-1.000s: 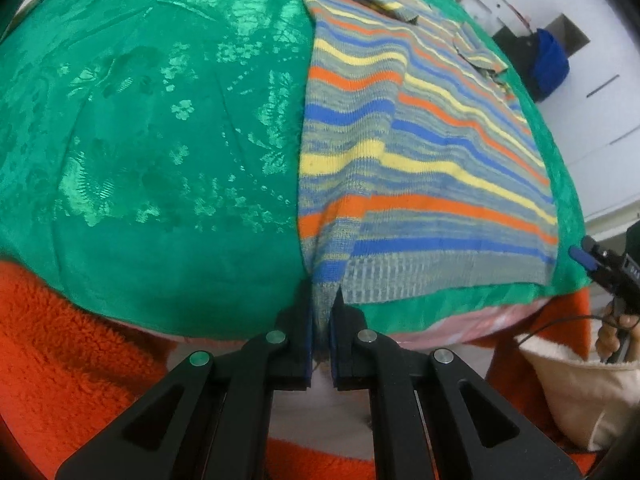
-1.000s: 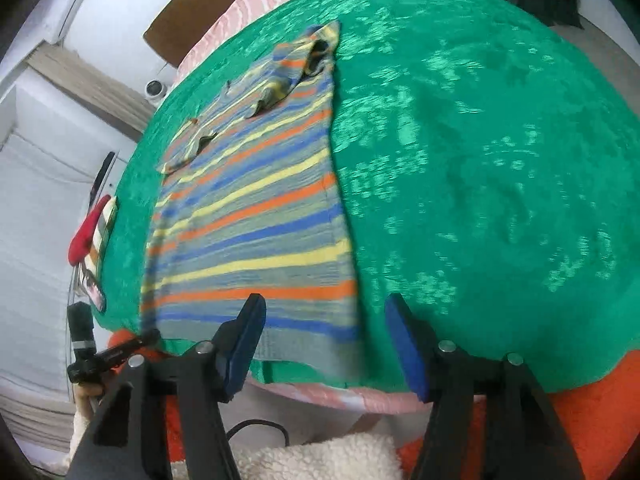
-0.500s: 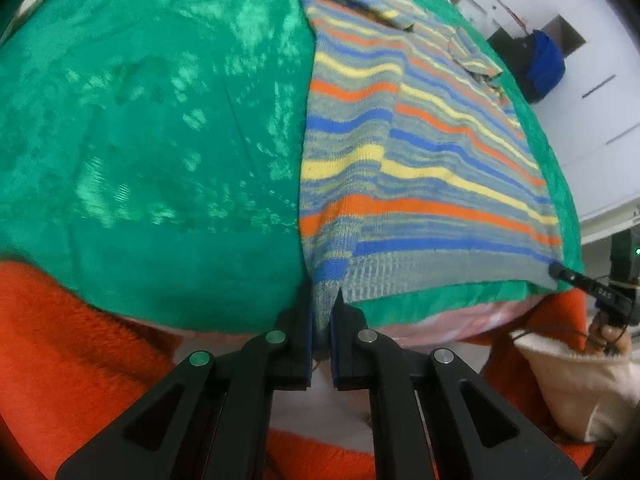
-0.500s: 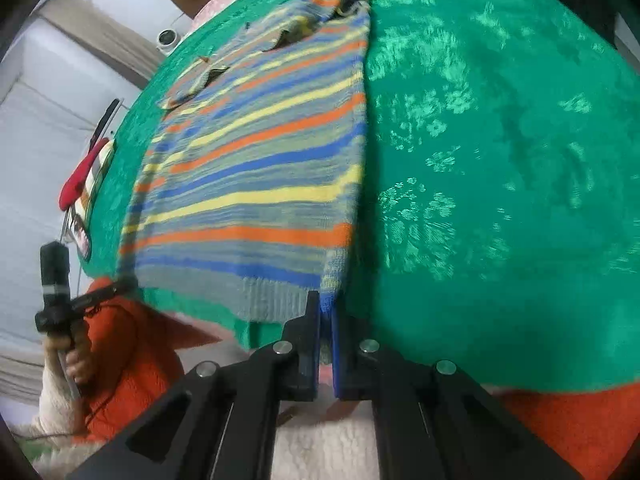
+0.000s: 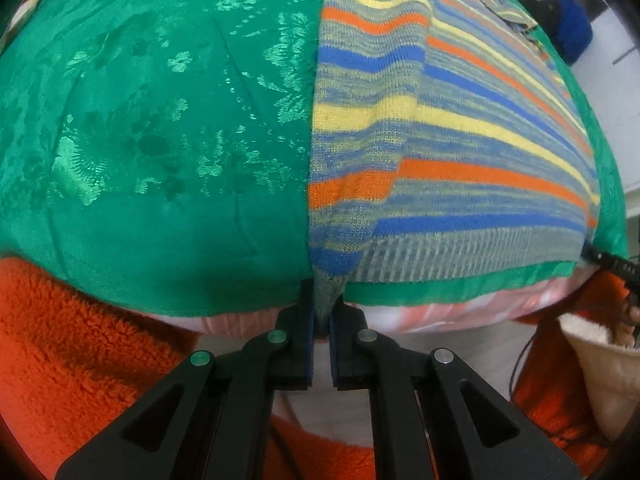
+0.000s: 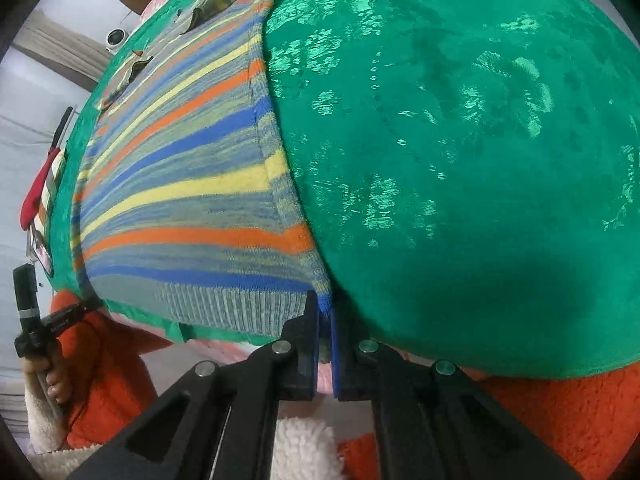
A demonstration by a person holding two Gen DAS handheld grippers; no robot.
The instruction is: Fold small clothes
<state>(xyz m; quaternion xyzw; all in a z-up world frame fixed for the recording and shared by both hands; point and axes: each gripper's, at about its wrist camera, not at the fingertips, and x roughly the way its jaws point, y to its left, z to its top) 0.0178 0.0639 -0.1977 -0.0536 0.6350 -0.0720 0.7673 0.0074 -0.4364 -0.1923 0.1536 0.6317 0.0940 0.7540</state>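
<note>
A small striped knit sweater (image 5: 460, 152) in blue, orange, yellow and grey lies flat on a green patterned cloth (image 5: 160, 120). My left gripper (image 5: 323, 300) is shut on the sweater's near hem corner at the cloth's front edge. In the right wrist view the same sweater (image 6: 180, 208) spreads to the left, and my right gripper (image 6: 325, 312) is shut on its other near hem corner. The left gripper's tip (image 6: 60, 320), held by a hand, shows at the far left there; the right gripper's tip (image 5: 608, 264) shows at the right edge of the left wrist view.
The green cloth (image 6: 460, 160) covers a pink striped bed whose front edge (image 5: 440, 316) shows below the hem. An orange fleece sleeve (image 5: 80, 340) fills the near foreground. A blue bundle (image 5: 572, 32) sits by white furniture beyond the bed. Red-handled items (image 6: 38, 196) lie at the cloth's far left.
My right gripper came down to the hem corner and went from wide open to shut on it. Both views have moved closer to the cloth. The left grip stays the same.
</note>
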